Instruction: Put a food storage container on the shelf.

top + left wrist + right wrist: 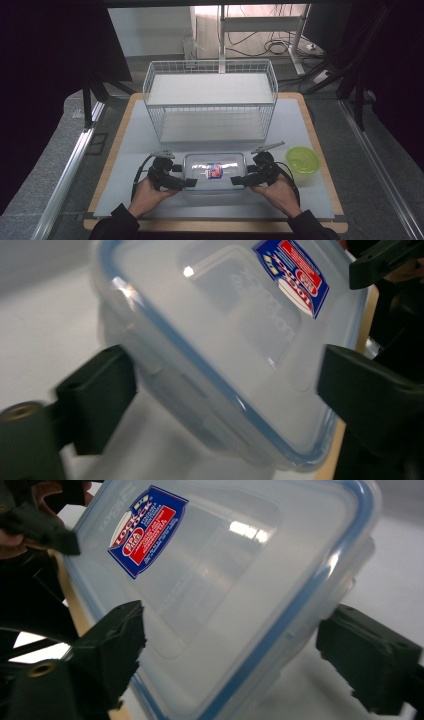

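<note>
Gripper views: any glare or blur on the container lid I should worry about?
Left gripper view: small glare spots on the lid, near jaw and container edge blurred. Right gripper view: a bright reflection near the lid's middle, label still readable. High view: evenly lit table, dark surroundings.

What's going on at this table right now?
A person holds a gripper in each hand at the two short ends of a clear lidded container near the table's front edge. The left gripper and right gripper each have open jaws straddling an end. Behind stands a white wire basket; a green lidded bowl sits to the right.
</note>
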The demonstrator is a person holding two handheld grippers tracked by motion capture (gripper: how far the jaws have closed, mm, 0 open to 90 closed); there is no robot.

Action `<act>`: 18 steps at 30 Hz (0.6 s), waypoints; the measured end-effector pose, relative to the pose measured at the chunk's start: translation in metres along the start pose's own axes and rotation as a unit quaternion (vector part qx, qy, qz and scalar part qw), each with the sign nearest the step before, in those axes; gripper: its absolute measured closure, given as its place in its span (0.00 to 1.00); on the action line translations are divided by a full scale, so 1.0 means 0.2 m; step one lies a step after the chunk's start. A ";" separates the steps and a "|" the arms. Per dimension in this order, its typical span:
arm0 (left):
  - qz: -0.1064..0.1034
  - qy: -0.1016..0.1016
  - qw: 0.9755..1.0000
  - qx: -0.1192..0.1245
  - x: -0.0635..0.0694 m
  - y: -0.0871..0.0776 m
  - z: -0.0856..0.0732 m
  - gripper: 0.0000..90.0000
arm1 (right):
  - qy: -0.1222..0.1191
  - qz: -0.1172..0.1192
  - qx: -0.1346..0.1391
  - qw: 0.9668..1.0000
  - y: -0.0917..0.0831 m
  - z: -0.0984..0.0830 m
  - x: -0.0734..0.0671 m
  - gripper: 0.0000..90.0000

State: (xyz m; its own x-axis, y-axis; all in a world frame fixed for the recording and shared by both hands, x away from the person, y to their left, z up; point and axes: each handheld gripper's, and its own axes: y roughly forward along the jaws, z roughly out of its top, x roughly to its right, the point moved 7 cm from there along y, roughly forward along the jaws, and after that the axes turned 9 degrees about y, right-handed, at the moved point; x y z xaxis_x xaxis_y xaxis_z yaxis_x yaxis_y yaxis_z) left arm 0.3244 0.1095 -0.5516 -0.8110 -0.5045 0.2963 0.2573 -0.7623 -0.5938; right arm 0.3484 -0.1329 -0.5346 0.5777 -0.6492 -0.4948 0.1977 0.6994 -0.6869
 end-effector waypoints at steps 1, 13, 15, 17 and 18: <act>0.001 0.001 1.000 0.000 0.01 -0.01 -0.01 0.16 | 0.000 0.000 0.000 1.000 0.00 0.00 0.00 0.23; -0.023 -0.025 0.998 0.052 0.06 -0.11 -0.06 0.50 | 0.011 0.037 0.038 0.999 -0.13 -0.08 -0.01 0.53; -0.024 -0.024 0.998 0.055 0.06 -0.11 -0.07 0.51 | 0.031 0.050 0.030 0.998 -0.12 -0.09 -0.01 0.51; -0.025 -0.027 0.998 0.057 0.06 -0.11 -0.07 0.51 | 0.036 0.054 0.025 0.998 -0.11 -0.09 0.00 0.50; -0.027 -0.031 0.997 0.059 0.06 -0.11 -0.07 0.51 | 0.040 0.058 0.028 0.997 -0.11 -0.09 0.00 0.51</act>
State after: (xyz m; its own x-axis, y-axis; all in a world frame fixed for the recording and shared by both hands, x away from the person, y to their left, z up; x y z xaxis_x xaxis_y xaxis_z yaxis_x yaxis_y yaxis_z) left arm 0.3011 0.1258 -0.5444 -0.7917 -0.4837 0.3732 0.2782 -0.8293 -0.4847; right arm 0.3293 -0.1543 -0.5295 0.5349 -0.5830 -0.6115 0.1777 0.7852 -0.5932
